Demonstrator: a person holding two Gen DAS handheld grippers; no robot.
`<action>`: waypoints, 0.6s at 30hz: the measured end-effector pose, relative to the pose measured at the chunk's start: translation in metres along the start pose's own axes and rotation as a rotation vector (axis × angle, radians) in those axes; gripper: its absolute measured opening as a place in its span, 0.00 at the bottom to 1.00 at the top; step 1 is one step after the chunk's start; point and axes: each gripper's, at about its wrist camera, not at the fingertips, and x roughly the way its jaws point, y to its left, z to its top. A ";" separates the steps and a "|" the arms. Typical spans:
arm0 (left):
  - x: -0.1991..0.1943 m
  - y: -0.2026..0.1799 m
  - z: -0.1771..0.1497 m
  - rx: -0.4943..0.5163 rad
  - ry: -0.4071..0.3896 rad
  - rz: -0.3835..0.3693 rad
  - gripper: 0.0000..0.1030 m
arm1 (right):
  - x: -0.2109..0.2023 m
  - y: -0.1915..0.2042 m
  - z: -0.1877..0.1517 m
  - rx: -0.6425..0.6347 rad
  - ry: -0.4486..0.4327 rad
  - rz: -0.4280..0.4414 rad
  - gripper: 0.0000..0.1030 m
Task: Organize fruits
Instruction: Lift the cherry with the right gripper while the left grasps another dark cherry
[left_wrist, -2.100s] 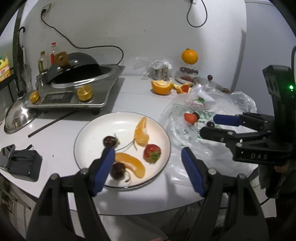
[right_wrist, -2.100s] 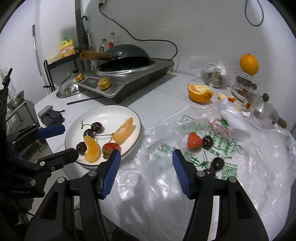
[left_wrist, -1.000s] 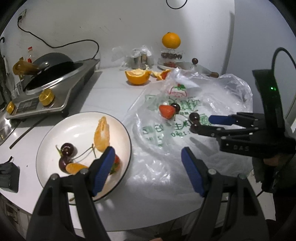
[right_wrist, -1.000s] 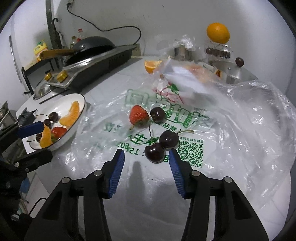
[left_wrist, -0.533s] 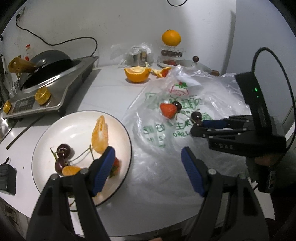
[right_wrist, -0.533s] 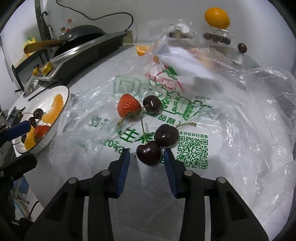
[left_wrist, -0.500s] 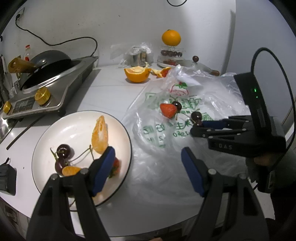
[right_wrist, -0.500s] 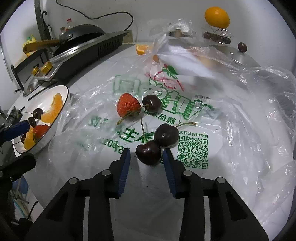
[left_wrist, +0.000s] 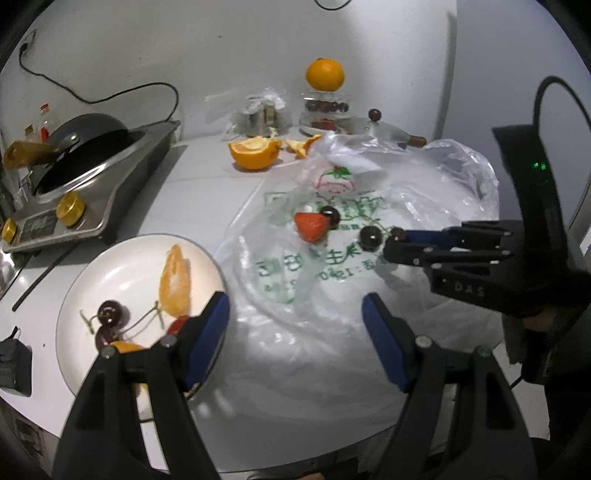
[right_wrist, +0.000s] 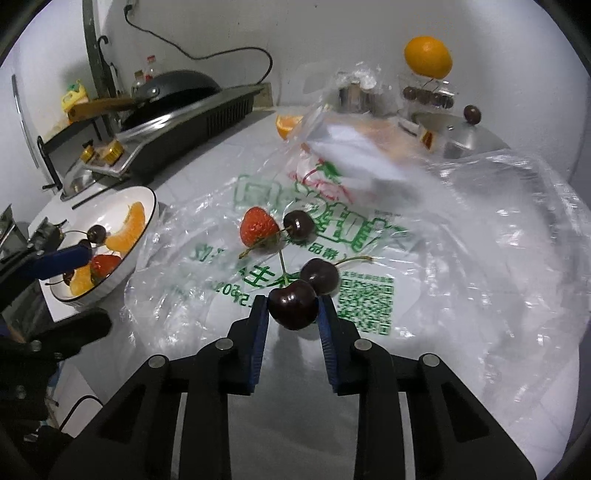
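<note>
My right gripper (right_wrist: 292, 312) is shut on a dark cherry (right_wrist: 292, 303) on the clear plastic bag (right_wrist: 461, 258). It also shows in the left wrist view (left_wrist: 398, 240). A second cherry (right_wrist: 320, 275), a third cherry (right_wrist: 298, 226) and a strawberry (right_wrist: 256, 230) lie on the bag just beyond. My left gripper (left_wrist: 295, 332) is open and empty, between the bag (left_wrist: 424, 192) and the white plate (left_wrist: 122, 266). The plate holds cherries (left_wrist: 110, 312), orange segments (left_wrist: 175, 284) and a strawberry (left_wrist: 178, 325).
An induction cooker with a wok (left_wrist: 81, 162) stands at the back left. A cut orange half (left_wrist: 254, 153), a whole orange on a container (left_wrist: 325, 74) and a pot lid (left_wrist: 373, 127) are at the back. A black device (left_wrist: 13, 363) lies by the table's left edge.
My right gripper has moved forward over the bag and closed on the nearest cherry. My left gripper has stayed open and shifted little.
</note>
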 end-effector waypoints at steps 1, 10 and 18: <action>0.001 -0.004 0.001 0.006 0.001 -0.003 0.73 | -0.002 -0.001 -0.001 0.001 -0.002 -0.001 0.28; 0.018 -0.034 0.014 0.055 0.022 -0.026 0.73 | -0.019 -0.027 -0.010 0.039 -0.034 -0.004 0.28; 0.047 -0.058 0.028 0.085 0.052 -0.041 0.73 | -0.021 -0.051 -0.018 0.052 -0.044 0.012 0.28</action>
